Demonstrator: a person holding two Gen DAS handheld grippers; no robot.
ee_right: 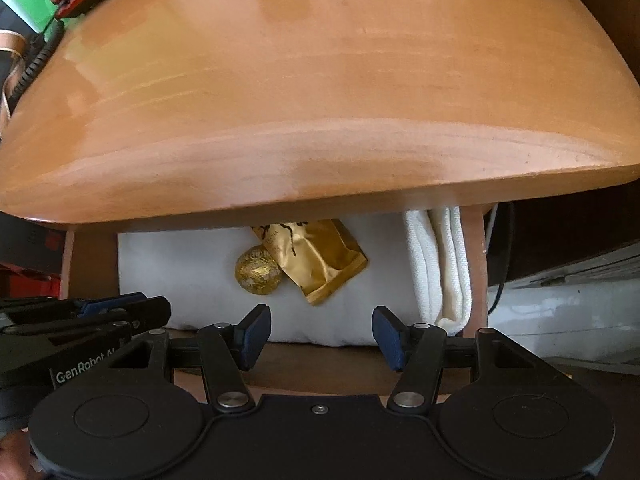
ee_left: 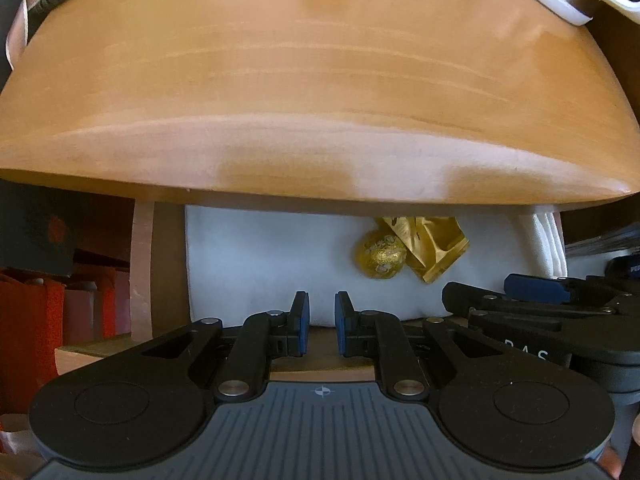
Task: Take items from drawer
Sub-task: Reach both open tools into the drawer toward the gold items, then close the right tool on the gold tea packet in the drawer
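The likeliest trouble is a clumsy pick in a tight space: the wooden worktop (ee_right: 320, 100) overhangs the open drawer (ee_right: 320, 364), so a gripper reaching in could knock against its front edge, and the foil-wrapped gold ball (ee_right: 258, 274) looks round and slick enough to roll or squirt away if pinched off-centre. It lies touching the gold pouch (ee_right: 324, 260), so a loose closing could catch the pouch's edge instead. A folded white towel (ee_right: 444, 264) sits at the drawer's right side, all on a white liner (ee_right: 180, 280). The right gripper (ee_right: 320, 338) has its fingers partly apart and empty; ball and pouch lie beyond them, slightly left of the gap's centre. The left gripper (ee_left: 321, 326) is all but closed on nothing, with the ball ahead and to its right.
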